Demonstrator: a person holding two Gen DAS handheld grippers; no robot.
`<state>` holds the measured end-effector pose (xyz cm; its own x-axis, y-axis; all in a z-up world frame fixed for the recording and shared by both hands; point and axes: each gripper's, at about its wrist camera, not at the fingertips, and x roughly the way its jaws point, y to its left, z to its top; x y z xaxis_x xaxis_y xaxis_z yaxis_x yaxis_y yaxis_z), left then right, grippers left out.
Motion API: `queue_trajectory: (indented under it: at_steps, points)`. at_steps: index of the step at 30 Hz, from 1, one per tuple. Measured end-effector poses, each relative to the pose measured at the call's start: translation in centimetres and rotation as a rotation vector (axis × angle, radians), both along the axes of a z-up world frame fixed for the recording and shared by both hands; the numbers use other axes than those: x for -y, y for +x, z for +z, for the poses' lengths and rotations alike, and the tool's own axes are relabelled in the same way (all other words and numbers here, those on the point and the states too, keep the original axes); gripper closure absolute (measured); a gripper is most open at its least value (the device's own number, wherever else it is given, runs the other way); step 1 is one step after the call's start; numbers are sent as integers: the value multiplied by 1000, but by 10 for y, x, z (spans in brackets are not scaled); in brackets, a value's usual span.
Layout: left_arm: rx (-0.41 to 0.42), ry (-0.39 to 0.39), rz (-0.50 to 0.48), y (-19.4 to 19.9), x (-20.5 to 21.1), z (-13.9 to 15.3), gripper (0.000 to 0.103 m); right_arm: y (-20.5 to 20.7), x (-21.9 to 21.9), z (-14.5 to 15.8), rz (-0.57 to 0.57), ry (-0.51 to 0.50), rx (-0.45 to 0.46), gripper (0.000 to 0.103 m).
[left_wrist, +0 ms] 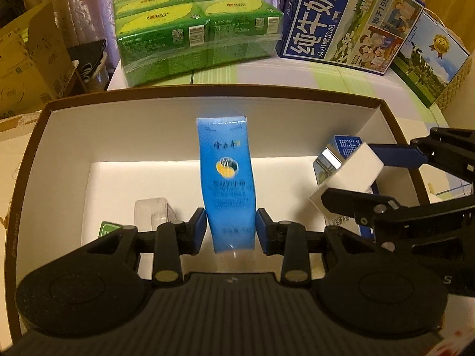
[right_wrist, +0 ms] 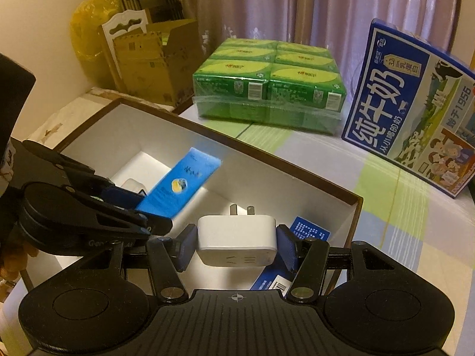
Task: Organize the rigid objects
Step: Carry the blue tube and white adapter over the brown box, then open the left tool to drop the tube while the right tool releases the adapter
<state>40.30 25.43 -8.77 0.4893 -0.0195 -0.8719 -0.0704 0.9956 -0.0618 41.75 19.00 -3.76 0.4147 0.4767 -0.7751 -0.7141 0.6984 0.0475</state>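
My left gripper [left_wrist: 231, 231] is shut on a blue tube [left_wrist: 227, 178] and holds it upright over the open brown box [left_wrist: 207, 90] with a white inside. My right gripper [right_wrist: 236, 247] is shut on a white plug adapter [right_wrist: 237, 238], prongs pointing away, above the box's right part. The adapter [left_wrist: 350, 175] and right gripper [left_wrist: 365, 175] also show at the right of the left wrist view. The tube [right_wrist: 178, 185] and left gripper [right_wrist: 142, 207] show at the left of the right wrist view.
Inside the box lie a small blue carton [left_wrist: 341, 154], a clear plastic piece [left_wrist: 153, 210] and a green item [left_wrist: 108, 228]. Behind the box stand a green shrink-wrapped pack [left_wrist: 196, 23] and a blue milk carton case [left_wrist: 347, 17]. Cardboard boxes [left_wrist: 26, 59] stand left.
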Motion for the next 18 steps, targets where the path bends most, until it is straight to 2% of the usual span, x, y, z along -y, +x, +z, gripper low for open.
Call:
queue_trajectory:
  at_steps: [4, 15, 18]
  points:
    - [14, 3, -2, 3, -4, 3, 66, 1, -3, -1, -5, -6, -5, 49]
    - [17, 14, 28, 2, -20, 6, 66, 5, -10, -5, -10, -8, -13, 48]
    - [17, 17, 34, 0, -22, 7, 66, 5, -10, -3, -23, 30, 4, 49]
